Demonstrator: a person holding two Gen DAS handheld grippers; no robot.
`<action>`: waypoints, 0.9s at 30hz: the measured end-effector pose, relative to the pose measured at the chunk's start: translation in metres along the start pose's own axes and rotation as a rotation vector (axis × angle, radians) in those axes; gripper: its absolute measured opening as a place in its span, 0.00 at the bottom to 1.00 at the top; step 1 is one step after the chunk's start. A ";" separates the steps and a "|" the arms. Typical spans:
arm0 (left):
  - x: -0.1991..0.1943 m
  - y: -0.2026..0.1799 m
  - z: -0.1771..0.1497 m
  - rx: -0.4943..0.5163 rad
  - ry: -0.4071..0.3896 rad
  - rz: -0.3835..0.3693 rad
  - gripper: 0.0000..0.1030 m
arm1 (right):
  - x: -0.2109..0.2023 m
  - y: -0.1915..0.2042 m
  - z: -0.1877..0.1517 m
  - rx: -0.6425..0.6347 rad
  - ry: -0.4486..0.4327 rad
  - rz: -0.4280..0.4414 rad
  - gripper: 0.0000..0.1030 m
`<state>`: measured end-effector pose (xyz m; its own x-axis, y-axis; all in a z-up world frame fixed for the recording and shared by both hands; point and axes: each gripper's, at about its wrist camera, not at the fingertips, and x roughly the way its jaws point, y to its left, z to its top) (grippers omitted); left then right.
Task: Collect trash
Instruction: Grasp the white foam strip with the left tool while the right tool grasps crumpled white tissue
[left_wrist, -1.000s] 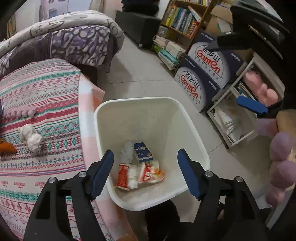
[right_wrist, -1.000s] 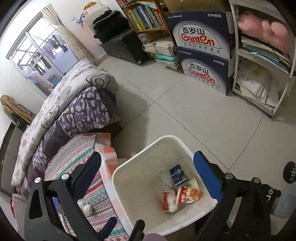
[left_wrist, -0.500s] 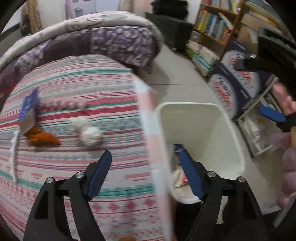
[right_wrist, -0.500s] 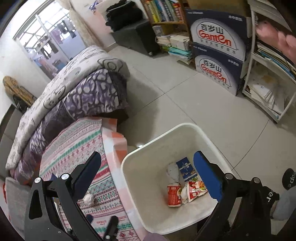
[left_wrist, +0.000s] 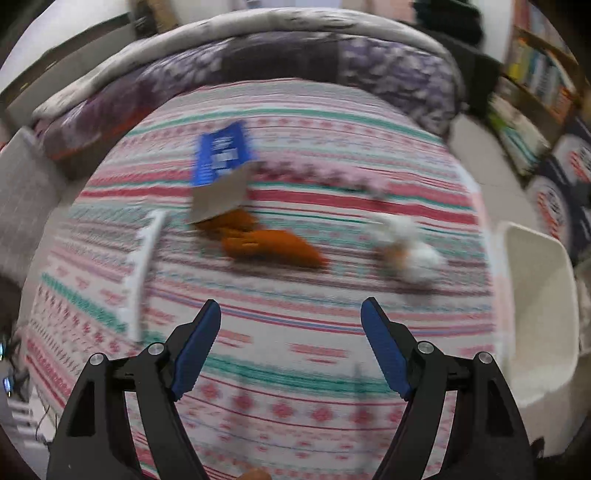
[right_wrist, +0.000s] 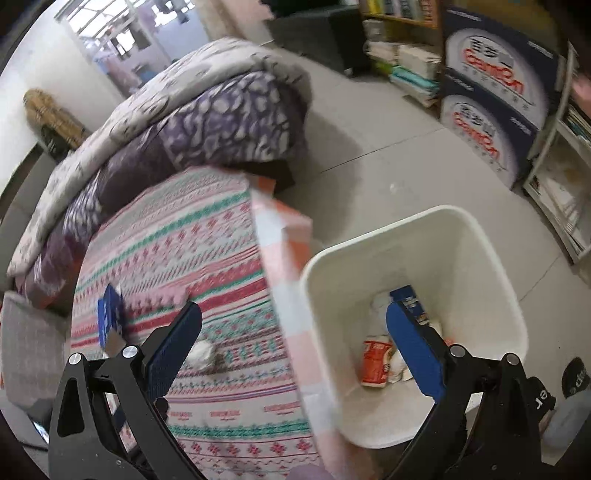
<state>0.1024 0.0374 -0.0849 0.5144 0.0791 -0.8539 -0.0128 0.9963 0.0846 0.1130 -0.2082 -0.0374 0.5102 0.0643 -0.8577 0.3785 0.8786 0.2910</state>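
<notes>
My left gripper (left_wrist: 291, 314) hangs open over a table with a striped patterned cloth (left_wrist: 295, 369), nothing between its fingers. Ahead of it lie a crumpled white tissue (left_wrist: 410, 251), orange peel (left_wrist: 273, 243), a torn blue and grey carton (left_wrist: 221, 170) and a white strip (left_wrist: 142, 273). The white trash bin (left_wrist: 539, 295) stands beside the table at the right edge. In the right wrist view my right gripper (right_wrist: 295, 325) is open above the table's corner and the bin (right_wrist: 461, 229), which holds a red wrapper (right_wrist: 376, 363), a blue carton and tissue. The white tissue (right_wrist: 201, 352) shows by its left finger.
A sofa with a purple patterned quilt (right_wrist: 207, 125) stands behind the table. Stacked blue water cartons (right_wrist: 491, 107) and a white bookshelf (right_wrist: 565, 192) line the right side across the tiled floor (right_wrist: 369, 155). A shoe (right_wrist: 576, 376) shows by the bin.
Both grippers swung left from over the bin toward the table. The left view now faces the tabletop trash, with the bin at its right edge. The left jaws stand a little wider.
</notes>
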 end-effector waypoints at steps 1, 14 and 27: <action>0.002 0.011 0.003 -0.018 0.001 0.020 0.74 | 0.003 0.006 -0.002 -0.014 0.009 0.002 0.93; 0.059 0.124 0.014 -0.194 0.143 0.160 0.70 | 0.049 0.084 -0.031 -0.271 0.109 0.006 0.93; 0.066 0.156 0.019 -0.296 0.136 -0.026 0.25 | 0.112 0.112 -0.057 -0.482 0.293 -0.045 0.62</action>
<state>0.1510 0.1971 -0.1183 0.3990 0.0370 -0.9162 -0.2599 0.9628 -0.0743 0.1681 -0.0758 -0.1249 0.2396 0.0900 -0.9667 -0.0360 0.9958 0.0838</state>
